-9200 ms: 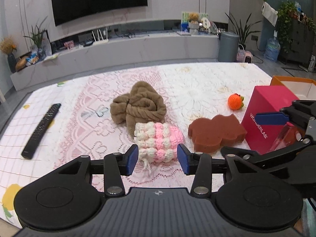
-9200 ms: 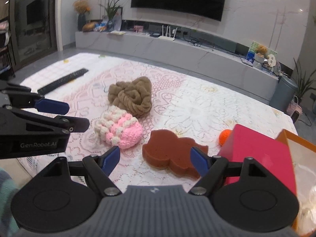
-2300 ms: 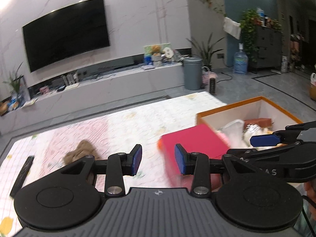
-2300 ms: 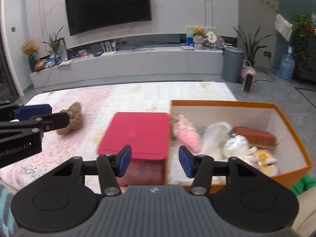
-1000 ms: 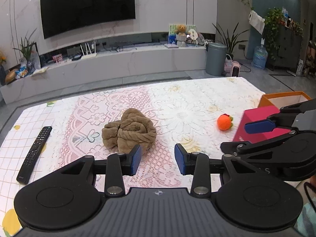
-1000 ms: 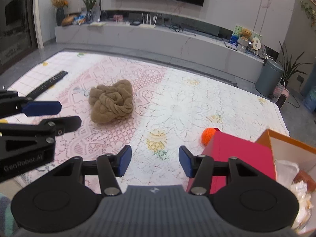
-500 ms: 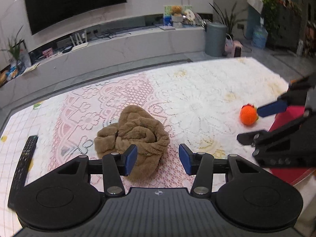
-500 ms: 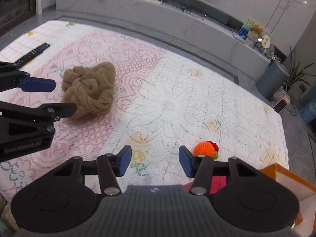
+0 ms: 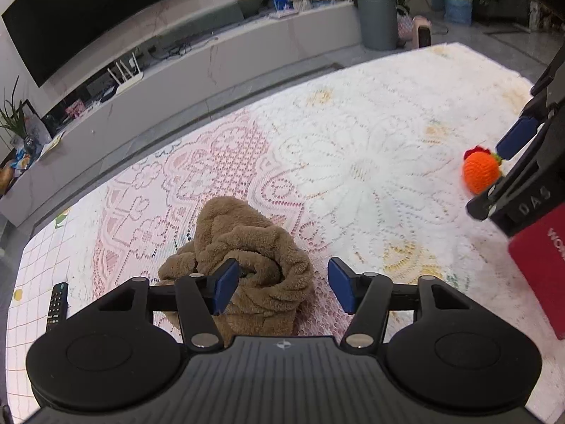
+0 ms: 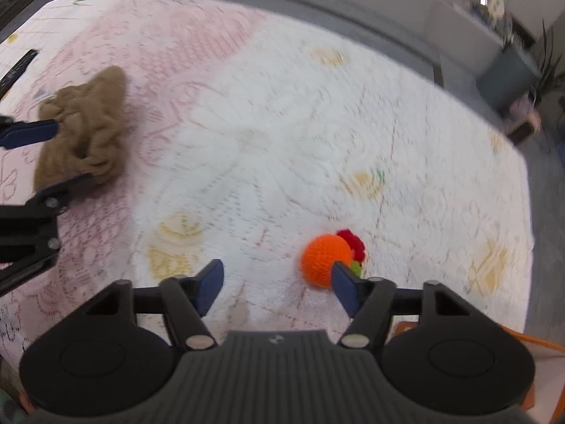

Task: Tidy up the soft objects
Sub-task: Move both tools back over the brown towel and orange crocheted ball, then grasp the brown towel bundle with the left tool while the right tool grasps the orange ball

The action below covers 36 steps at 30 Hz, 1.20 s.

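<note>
1. The left hand-held gripper (image 9: 282, 288) has its jaws spread wide and holds nothing; its blue-padded fingers reach over the brown towel (image 9: 243, 265).
2. The crumpled towel lies under and just ahead of this gripper, more toward its left finger, whose pad sits against the folds; the right finger is clear of the cloth.
3. A black remote control (image 9: 56, 305) lies off to this gripper's left, near the edge of the lace tablecloth (image 9: 353, 162) that covers the bench.
4. Far to its right, the orange crocheted ball (image 9: 481, 172) rests on the cloth, close beside the other gripper, with a red box (image 9: 540, 268) nearer the camera on that side.
5. The right hand-held gripper (image 10: 275, 284) is likewise wide open and empty, low over the cloth.
6. The orange ball, with its red and green tuft, sits just ahead of this gripper's right fingertip, partly behind it; whether they touch I cannot tell, as the picture is blurred.
7. Well to this gripper's left lies the brown towel, with the left gripper's fingers around it.
8. An orange box edge (image 10: 529, 339) shows at its lower right.
</note>
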{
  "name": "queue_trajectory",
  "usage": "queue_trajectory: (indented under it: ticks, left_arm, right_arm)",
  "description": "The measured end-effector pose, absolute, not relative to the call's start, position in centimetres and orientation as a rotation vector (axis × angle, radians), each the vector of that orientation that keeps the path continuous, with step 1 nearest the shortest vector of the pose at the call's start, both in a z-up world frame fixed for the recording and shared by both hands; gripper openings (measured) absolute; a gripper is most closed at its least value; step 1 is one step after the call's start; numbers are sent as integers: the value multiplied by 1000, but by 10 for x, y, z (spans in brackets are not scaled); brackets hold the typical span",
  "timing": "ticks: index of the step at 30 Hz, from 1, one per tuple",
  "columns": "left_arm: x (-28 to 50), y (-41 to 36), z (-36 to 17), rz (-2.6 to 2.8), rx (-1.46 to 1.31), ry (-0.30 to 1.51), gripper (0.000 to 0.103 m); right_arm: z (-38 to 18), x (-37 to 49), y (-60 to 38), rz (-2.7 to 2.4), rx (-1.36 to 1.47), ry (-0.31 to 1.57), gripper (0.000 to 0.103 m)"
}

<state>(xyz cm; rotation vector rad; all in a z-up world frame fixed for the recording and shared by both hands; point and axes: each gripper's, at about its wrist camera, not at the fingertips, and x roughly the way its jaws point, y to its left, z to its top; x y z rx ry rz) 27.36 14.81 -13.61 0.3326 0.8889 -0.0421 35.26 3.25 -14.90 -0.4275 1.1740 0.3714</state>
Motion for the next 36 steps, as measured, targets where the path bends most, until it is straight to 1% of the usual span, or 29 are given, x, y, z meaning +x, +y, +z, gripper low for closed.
queue_trajectory:
  ticks: [6, 8, 10, 14, 17, 20, 21, 24, 25, 27, 31, 36]
  left_arm:
    - [286, 148, -147, -14, 338, 937, 69]
    - [288, 146, -150, -14, 347, 941, 69]
    - [289, 144, -154, -9, 353, 947, 69]
    - [289, 140, -156, -4, 384, 934, 70]
    - [289, 142, -156, -5, 373, 926, 70]
    - [288, 143, -155, -10, 364, 917, 70]
    - [288, 144, -156, -11, 363, 913, 70]
    - [288, 143, -157, -12, 371, 907, 71]
    - [288, 143, -157, -11, 377, 905, 71]
    - [287, 141, -159, -9, 390, 898, 72]
    - [287, 135, -164, 7, 452, 878, 72]
    - [287, 128, -175, 31, 532, 846, 74]
  right_arm:
    - [-164, 373, 28, 354, -441, 1238, 66]
    - [-167, 378, 27, 346, -425, 1263, 67]
    - [-168, 383, 26, 338, -437, 1256, 63]
    - [-168, 386, 26, 318, -461, 1264, 62]
    - [-172, 389, 25, 288, -492, 1261, 59]
    - [-175, 393, 21, 250, -525, 1259, 54]
    - [-176, 394, 20, 234, -534, 1258, 51]
    - [-179, 401, 15, 205, -531, 1273, 49]
    - [-181, 403, 13, 193, -530, 1279, 45]
    - [-182, 405, 9, 178, -523, 1274, 41]
    - [-172, 401, 6, 206, -456, 1257, 40]
    - [-148, 374, 27, 340, -408, 1201, 40]
